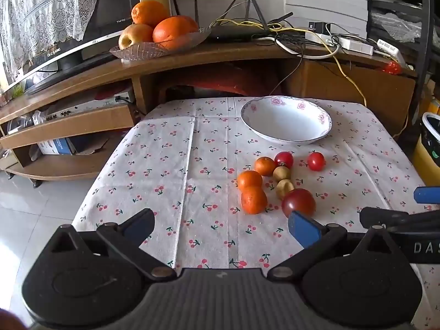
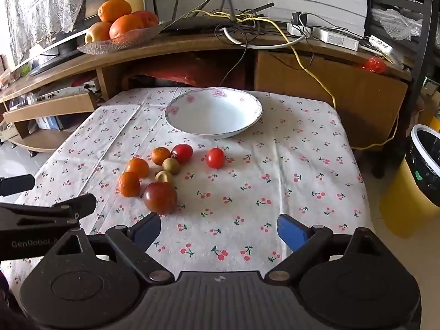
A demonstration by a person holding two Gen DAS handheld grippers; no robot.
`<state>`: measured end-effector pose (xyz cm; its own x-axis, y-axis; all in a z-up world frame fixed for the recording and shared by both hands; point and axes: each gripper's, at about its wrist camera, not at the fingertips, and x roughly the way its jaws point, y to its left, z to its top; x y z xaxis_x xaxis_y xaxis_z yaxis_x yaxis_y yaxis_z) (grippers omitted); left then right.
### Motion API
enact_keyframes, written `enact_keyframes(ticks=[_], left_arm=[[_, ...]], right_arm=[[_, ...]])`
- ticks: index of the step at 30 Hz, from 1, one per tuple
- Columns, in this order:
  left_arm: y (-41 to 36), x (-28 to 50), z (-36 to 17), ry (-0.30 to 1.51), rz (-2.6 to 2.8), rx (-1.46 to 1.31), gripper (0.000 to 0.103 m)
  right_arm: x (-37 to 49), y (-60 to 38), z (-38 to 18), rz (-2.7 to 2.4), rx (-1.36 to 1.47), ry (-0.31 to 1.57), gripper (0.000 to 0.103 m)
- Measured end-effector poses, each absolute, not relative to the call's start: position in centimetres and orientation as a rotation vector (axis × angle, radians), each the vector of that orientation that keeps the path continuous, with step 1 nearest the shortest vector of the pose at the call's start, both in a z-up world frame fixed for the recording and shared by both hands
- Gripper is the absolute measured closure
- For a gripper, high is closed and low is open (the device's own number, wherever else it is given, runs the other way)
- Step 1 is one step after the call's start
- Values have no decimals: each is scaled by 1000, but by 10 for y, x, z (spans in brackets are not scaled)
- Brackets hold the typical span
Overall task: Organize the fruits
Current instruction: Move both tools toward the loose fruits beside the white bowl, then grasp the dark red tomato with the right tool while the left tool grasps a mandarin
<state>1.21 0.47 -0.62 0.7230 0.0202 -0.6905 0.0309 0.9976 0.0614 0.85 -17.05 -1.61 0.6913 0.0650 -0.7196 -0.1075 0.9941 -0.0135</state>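
worktop (image 2: 302, 165) covered by a white cloth (image 1: 165, 165) with a cherry print, creased in folds. behind it a curved wooden tv stand (image 1: 192, 55) with a monitor (image 1: 68, 46) under a lace cover, a glass dish (image 2: 118, 42) of oranges and an apple, a router (image 2: 198, 24), tangled cables with one yellow cable (image 2: 302, 63) running down, white boxes at right. tiled floor (image 1: 41, 206) at left, yellow bin (image 2: 412, 187) with black liner at right, cut off by the frame edge.

white bowl (image 2: 214, 112) with pink flower rim sits at the far middle of the worktop, nothing in it. fruit lies loose on the cloth just in front of the bowl: big dark red tomato (image 2: 160, 198) nearest, three tangerines (image 2: 129, 183) in a row at left, two small brownish green fruits (image 2: 171, 165), kind hard to tell, two small red tomatoes (image 2: 215, 158), one apart at right.

left hand-held gripper (image 1: 220, 228) jaws spread wide, holding nothing, above the near edge, its right finger overlapping the big tomato in the left view; contact unclear. right hand-held gripper (image 2: 220, 231) also wide, holding nothing, low over the near cloth. each one shows only partly in the other's view. red item on the stand's right end too blurred to name.
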Motion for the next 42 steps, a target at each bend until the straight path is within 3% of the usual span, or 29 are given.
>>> enact_keyframes(ticks=[18,42], left_arm=[[13,-4,19,677,-57,13,0],[20,55,-14,847,-211,136,3]], right_arm=[[-1,-158,7,57,-113,758,19],[74,-144,-40,324,-146,921,33]])
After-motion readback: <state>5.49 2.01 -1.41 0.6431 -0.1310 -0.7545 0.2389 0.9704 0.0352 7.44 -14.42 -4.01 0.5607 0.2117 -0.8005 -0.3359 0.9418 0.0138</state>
